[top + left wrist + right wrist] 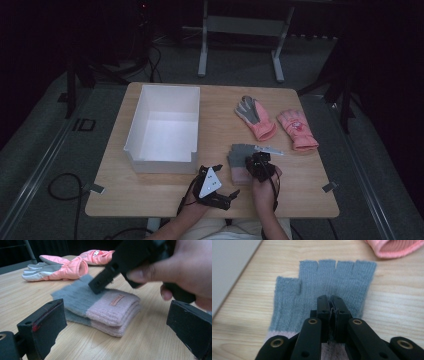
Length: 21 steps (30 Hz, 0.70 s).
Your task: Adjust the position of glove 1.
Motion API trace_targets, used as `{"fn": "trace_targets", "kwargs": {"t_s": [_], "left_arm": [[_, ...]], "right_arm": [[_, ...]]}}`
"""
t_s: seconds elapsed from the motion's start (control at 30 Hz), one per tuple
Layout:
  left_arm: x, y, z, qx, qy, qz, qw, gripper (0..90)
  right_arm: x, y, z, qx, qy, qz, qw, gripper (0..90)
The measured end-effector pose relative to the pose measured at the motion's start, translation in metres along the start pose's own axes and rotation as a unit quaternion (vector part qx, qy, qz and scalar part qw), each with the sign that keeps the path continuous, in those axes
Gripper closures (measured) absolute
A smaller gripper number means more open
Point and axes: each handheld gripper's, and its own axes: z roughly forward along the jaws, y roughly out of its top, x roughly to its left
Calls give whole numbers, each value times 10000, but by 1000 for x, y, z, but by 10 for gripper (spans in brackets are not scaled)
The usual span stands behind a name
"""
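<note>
- Knit gloves point(100, 306), grey with pink cuffs and stacked as a pair, lay flat on the bench point(165, 192) near its front edge, just right of the white box point(165, 127).
- Left gripper point(220, 192) rested low at the front of the bench, beside the knit gloves; its fingers point(42, 325) stood released, wide apart, with nothing between them.
- Right gripper point(260, 165) was set over the knit gloves, angled down onto the grey part; its fingers point(332, 310) were clenched together with the tips on the fabric. Whether a fold of knit was pinched between them could not be told.
- Right hand point(185, 267) wrapped the gripper body from above, forearm coming in from the bench's front edge.
- Progress, as judged: the task appeared to be at an early stage. The white box stood empty, and no glove had been lifted.
- Farther back, two padded pink gloves point(257, 120) point(297, 130) lay apart from each other on the right half of the bench, untouched.
- Remaining, as judged: secure the knit gloves, carry them to the white box, then handle the padded pink gloves.
</note>
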Motion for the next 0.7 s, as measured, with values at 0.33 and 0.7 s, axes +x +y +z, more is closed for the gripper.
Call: {"fn": "trace_targets", "kwargs": {"t_s": [0.33,0.7], "left_arm": [[0,0,0,53,54,30,10000,20],[-6,1,3,174,157,261,9994,35]], "right_arm": [[-2,-4,6,99,88,-148,9998,781],[-27,24,-5,-27,664,-783,9947,529]]}}
